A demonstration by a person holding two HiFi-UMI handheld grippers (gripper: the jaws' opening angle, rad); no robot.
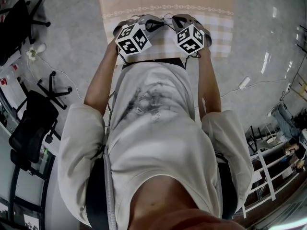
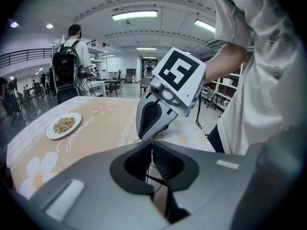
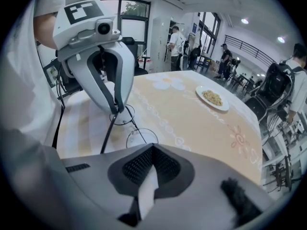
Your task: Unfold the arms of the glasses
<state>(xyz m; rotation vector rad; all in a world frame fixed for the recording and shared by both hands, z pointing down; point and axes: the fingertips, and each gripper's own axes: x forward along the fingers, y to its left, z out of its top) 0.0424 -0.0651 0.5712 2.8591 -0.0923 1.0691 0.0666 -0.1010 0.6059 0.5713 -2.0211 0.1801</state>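
Where the glasses are: the glasses [image 3: 135, 130], a thin wire frame with round lenses, sit low over the near part of the table [image 3: 201, 128], between the two tips; whether the lenses rest on the cloth cannot be told.
Left tongs [image 2: 151, 147]: closed on the glasses. A thin wire of the frame runs between the ribbed pads. In the right gripper view the tip pinches the frame beside one lens, and a dark arm slants down from there toward the cloth.
Right tongs [image 3: 152, 150]: closed, pads together. The tip is just beside the other lens, and a wire arm of the frame runs in to it.
Tips: close together, facing each other, both angled downward over the table.
Cloth [image 2: 96, 116]: peach, with white flowers and a lace-like band, checked along the near edge.
Plate [image 3: 224, 108]: white, holding a heap of pale grainy food, well apart from the glasses, farther along the table.
Wearer: white shirt [image 1: 153, 128], bare forearms, standing against the near table edge.
Background: a person with a backpack [image 2: 72, 63] stands beyond the table.
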